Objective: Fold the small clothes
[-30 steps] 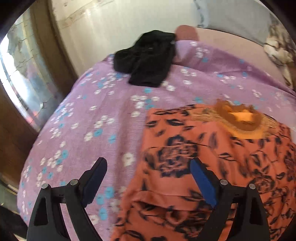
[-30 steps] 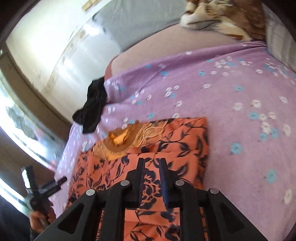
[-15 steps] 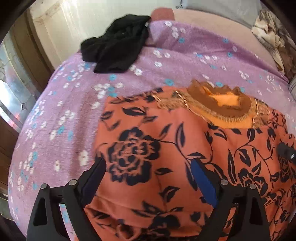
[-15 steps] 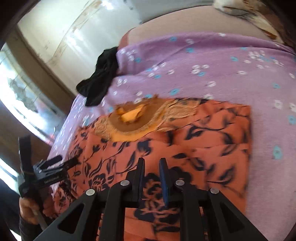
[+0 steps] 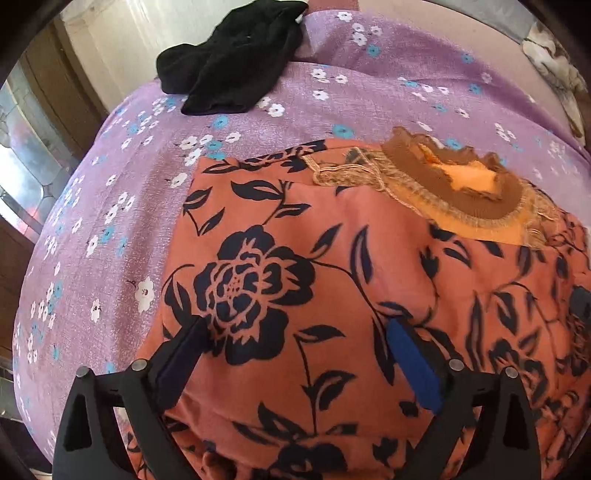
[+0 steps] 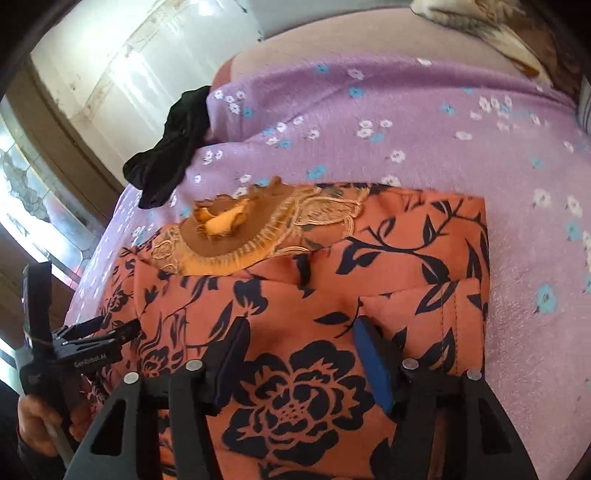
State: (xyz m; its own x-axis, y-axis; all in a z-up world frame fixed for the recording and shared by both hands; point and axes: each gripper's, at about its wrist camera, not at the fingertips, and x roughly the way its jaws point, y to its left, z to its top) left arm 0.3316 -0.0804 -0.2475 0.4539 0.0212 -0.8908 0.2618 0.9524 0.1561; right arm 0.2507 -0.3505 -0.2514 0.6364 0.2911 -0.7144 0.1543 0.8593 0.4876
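An orange garment with black flowers (image 5: 332,258) lies flat on the bed, its brown embroidered neckline (image 5: 461,184) at the far side. My left gripper (image 5: 297,325) hangs low over the garment's near left part, its jaws wide and still opening, pads off the cloth. My right gripper (image 6: 300,325) stands over the near right part (image 6: 406,258), jaws opening, with flat fabric between the fingers but not pinched. A folded edge (image 6: 406,291) lies just ahead of its right finger. The left gripper (image 6: 92,332) also shows at the left edge, held in a hand (image 6: 33,417).
A purple flowered sheet (image 5: 110,221) covers the bed. A black garment (image 5: 236,62) lies crumpled at the far left corner. A patterned blanket (image 6: 498,29) sits at the far right. A wall and a glazed door (image 5: 26,147) stand beyond the bed's left edge.
My right gripper's jaws went from shut to apart. Both grippers moved in lower over the orange garment, the left one shifting from the sheet onto the cloth.
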